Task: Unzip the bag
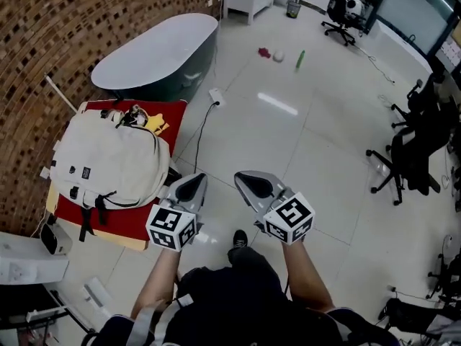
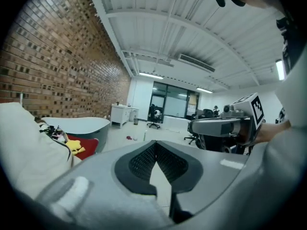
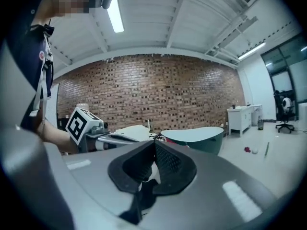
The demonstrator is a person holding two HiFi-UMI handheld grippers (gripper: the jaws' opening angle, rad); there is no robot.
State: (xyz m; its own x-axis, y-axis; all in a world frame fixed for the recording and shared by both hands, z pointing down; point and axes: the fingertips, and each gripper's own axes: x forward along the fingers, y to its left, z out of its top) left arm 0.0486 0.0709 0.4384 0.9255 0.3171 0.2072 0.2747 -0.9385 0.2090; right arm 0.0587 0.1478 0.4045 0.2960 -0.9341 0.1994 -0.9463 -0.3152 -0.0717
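A cream backpack (image 1: 108, 161) lies flat on a red cloth (image 1: 126, 218) over a low table at the left of the head view. Its top, with a yellow toy (image 1: 153, 123) and dark straps, points toward the brick wall. My left gripper (image 1: 193, 186) hangs shut and empty just right of the bag's lower corner, apart from it. My right gripper (image 1: 253, 184) is also shut and empty, farther right over the floor. The left gripper view shows the bag (image 2: 24, 147) at its left edge. In the right gripper view the bag (image 3: 132, 132) lies beyond the left gripper.
A dark oval tub with a grey top (image 1: 162, 52) stands behind the table. A white cable and plug (image 1: 215, 96) lie on the tiled floor. Small objects (image 1: 277, 55) lie farther off. Office chairs (image 1: 403, 157) stand at the right. White equipment (image 1: 21, 262) sits at lower left.
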